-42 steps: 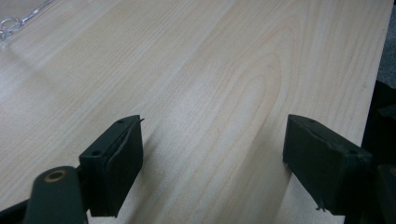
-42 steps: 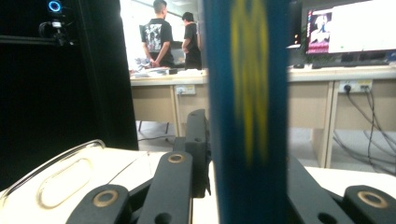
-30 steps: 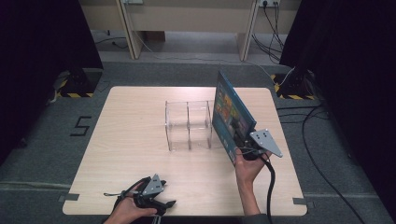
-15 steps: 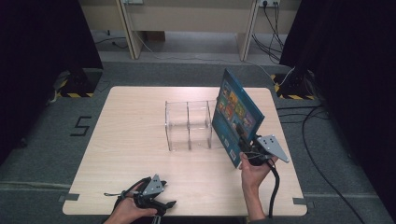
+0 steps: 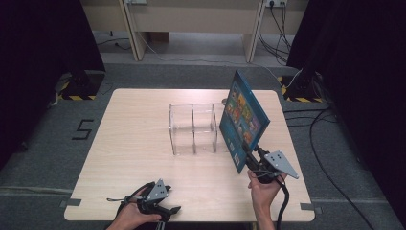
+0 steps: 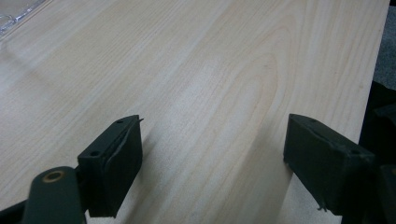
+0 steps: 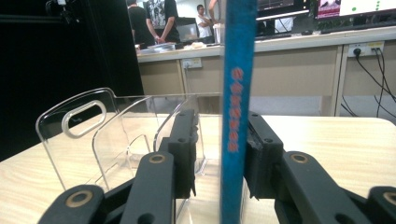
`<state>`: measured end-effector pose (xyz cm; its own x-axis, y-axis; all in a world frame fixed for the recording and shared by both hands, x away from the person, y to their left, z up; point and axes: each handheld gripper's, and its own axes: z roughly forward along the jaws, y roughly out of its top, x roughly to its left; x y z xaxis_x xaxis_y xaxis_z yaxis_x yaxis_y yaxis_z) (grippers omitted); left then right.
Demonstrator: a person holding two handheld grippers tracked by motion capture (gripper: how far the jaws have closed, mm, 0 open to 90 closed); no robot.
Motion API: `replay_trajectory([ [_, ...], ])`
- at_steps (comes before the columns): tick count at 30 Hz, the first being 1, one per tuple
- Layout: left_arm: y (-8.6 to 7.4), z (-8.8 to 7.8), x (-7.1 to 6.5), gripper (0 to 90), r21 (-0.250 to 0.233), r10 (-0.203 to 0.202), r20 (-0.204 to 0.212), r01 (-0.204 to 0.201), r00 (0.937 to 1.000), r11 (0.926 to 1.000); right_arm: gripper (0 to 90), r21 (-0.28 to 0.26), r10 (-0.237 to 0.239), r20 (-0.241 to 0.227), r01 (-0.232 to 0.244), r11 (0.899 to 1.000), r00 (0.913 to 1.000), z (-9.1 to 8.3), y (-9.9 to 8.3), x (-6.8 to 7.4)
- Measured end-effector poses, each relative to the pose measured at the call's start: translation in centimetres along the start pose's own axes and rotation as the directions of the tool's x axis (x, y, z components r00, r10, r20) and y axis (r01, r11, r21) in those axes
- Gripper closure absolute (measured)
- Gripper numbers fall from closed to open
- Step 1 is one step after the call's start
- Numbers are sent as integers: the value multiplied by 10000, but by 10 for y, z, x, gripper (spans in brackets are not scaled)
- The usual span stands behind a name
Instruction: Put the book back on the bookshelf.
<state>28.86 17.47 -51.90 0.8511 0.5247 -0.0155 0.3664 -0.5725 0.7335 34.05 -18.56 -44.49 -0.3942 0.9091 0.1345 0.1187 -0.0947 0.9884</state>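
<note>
Hands at the near table edge, one gripper in each. Left gripper (image 5: 160, 203) rests low on the wooden table (image 5: 134, 143) near the front left corner; in the left gripper view its two black jaws stand wide apart with bare wood grain between them, nothing held.

Right gripper (image 5: 253, 155) sits farther right and a little deeper in, raised off the table, with its grey three-cornered plate (image 5: 281, 164) on top and a cable trailing back past the wrist. Between its jaws stands a thin blue picture book (image 5: 243, 120), gripped at its lower near corner, tilted so that its top leans away to the right. In the right gripper view the book (image 7: 237, 93) is seen edge-on, spine facing the camera; the right-hand jaw lies against it, while a clear gap shows between the left-hand jaw and the spine. The jaws have just been opening, book between them. Grip loosened, not pressing from both sides.

Just beyond and left of the book, mid-table, a clear acrylic file holder (image 5: 194, 127) stands upright, its dividers forming slots. The book's lower edge is just beside the holder's right end; whether they touch I cannot tell.
</note>
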Motion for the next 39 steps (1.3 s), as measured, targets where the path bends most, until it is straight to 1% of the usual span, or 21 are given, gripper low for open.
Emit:
replay_trajectory([
  [3, 0, 0, 0, 189, 10, 17, 1, -17, 10000, 10000, 677, 101, 72, 31, -73, 9999, 10000, -3, -1, 0],
  [4, 0, 0, 0, 189, 24, 35, 6, -35, 10000, 10000, 669, 217, -16, 115, 13, 9998, 9999, -6, -3, -1],
  [5, 0, 0, 0, 189, 24, 35, 6, -35, 10000, 10000, 669, 217, -16, 115, 13, 9998, 9999, -6, -3, -1],
  [8, 0, 0, -1, 190, 35, 49, 42, -49, 10000, 10000, 669, 530, 54, 122, -60, 9986, 9999, -8, -9, -3],
  [14, 1, 0, -1, 188, 50, 73, 68, -74, 9999, 10000, 679, 711, 57, 153, -68, 9974, 9999, -8, -12, -1],
  [17, 1, 0, -1, 185, 62, 59, 55, -59, 10000, 10000, 690, 875, 93, 32, -96, 9961, 10000, -7, -15, 1],
  [21, 1, 0, -1, 185, 57, 54, 49, -54, 10000, 10000, 698, 894, 139, 19, -140, 9959, 9999, -7, -15, 1],
  [22, 1, 0, -1, 185, 61, 55, 59, -56, 10000, 10000, 716, 884, 213, -15, -211, 9959, 9998, -7, -15, 1],
  [24, 1, 1, -1, 185, 55, 49, 84, -50, 10000, 10000, 723, 879, 239, -78, -232, 9959, 9997, -7, -15, 1],
  [28, 1, 0, -1, 185, 54, 52, 64, -52, 10000, 10000, 732, 940, 170, -160, -154, 9955, 9997, -6, -16, 5],
  [30, 1, 0, -1, 185, 50, 51, 61, -51, 10000, 10000, 724, 950, 97, -177, -80, 9954, 9998, -6, -16, 6],
  [37, 1, 0, -1, 185, 47, 47, 91, -48, 9999, 10000, 694, 959, 139, -173, -122, 9953, 9998, -8, -16, 6],
  [39, 1, 0, -1, 185, 48, 46, 91, -47, 9999, 10000, 670, 891, 191, -133, -178, 9959, 9997, -11, -16, 5],
])
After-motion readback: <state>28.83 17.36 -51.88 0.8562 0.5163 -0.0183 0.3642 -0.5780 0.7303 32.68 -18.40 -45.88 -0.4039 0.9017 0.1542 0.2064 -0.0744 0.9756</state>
